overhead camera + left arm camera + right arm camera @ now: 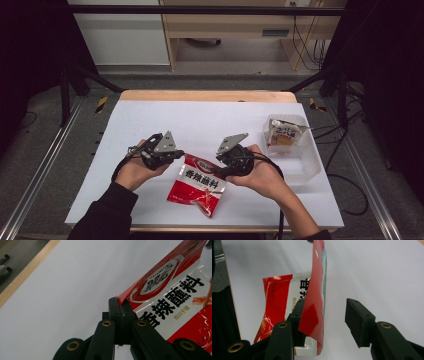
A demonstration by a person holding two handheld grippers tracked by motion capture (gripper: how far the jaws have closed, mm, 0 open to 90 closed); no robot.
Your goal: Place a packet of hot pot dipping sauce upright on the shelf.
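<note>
counter (150, 125): white top with a wood strip along the far edge. Carries the red sachet and a clear tub.
clear tub (305, 165): on the counter, right of the red sachet, well apart from it, near the counter's right edge. A white-and-red packet (284, 135) stands tilted inside at the far end.
red sachet (197, 186): red foil pack, white panel with black characters. Sits near the counter's front edge, between the two hands. Its near end rests on the counter, its far end is raised. In the right gripper view one edge (315, 302) stands up almost vertical in front of the jaws.
left hand (132, 172): dark sleeve, comes in left of the red sachet and carries the left gripper.
right hand (265, 177): bare forearm, right of the red sachet, carries the right gripper.
left gripper (179, 154): at the far-left corner of the red sachet. Jaws are clamped tight on that corner; the left gripper view (121, 305) shows the two pads pressed together with the foil edge pinched between them.
right gripper (220, 170): at the far-right edge of the red sachet. Jaws are parted, mid-width. In the right gripper view (325, 320) the foil leans against the left pad, the right pad stands clear of it with bare counter in the gap. No squeeze on the sachet from this side.
</note>
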